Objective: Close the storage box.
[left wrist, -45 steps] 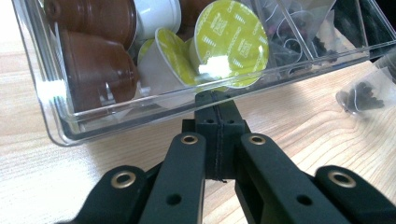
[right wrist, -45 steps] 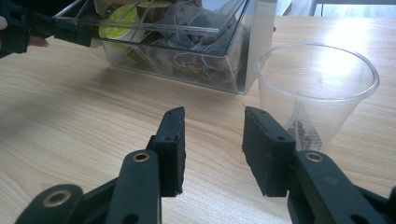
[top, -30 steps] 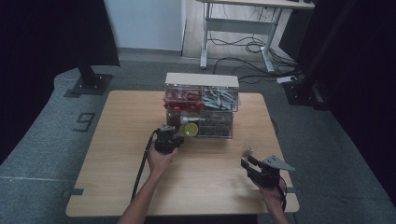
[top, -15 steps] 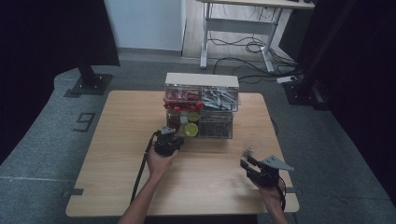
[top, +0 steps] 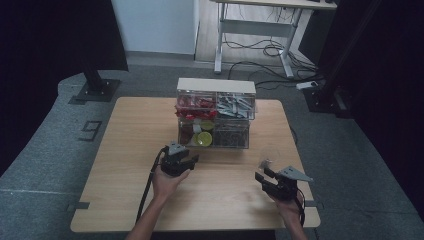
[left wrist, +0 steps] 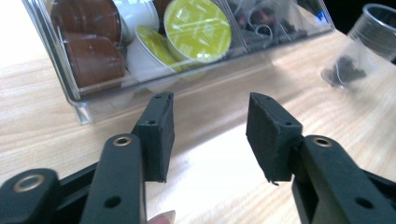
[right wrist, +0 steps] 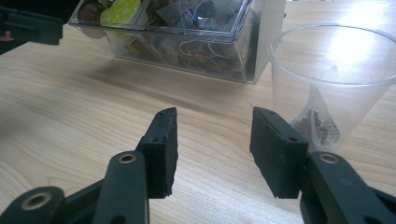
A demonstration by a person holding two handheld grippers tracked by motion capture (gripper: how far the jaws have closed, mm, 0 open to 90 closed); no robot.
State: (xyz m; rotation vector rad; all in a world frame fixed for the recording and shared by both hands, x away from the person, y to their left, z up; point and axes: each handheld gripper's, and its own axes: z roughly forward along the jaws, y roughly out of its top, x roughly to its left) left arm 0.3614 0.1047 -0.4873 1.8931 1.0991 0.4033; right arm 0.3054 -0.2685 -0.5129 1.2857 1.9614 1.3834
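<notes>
**A:** High view first: we see a wooden tabletop (top: 125,165) with a clear plastic organiser box (top: 215,112) standing toward its far edge. Our left gripper (top: 187,161) sits just in front of the box's lower left drawer. Our right gripper (top: 263,172) hangs over the near right part of the tabletop, well apart from the box.

**B:** And how do the jaws stand?

**A:** From the left gripper view, our left gripper (left wrist: 210,126) has its jaws spread with only bare wood between them; they have just been opening. The clear lower drawer (left wrist: 140,88) lies just beyond the fingertips, not touching them. Inside it we see brown coffee capsules (left wrist: 93,60) and yellow-green-lidded capsules (left wrist: 198,30). The next compartment holds tea bags (left wrist: 266,23).

**B:** The right one?

**A:** From the right gripper view, our right gripper (right wrist: 212,123) is also spread and holds nothing; its jaws have just been opening a little. A clear plastic cup (right wrist: 331,84) stands upright on the tabletop just beyond its right-hand jaw, with something small and dark at the bottom. We cannot tell what.
</notes>
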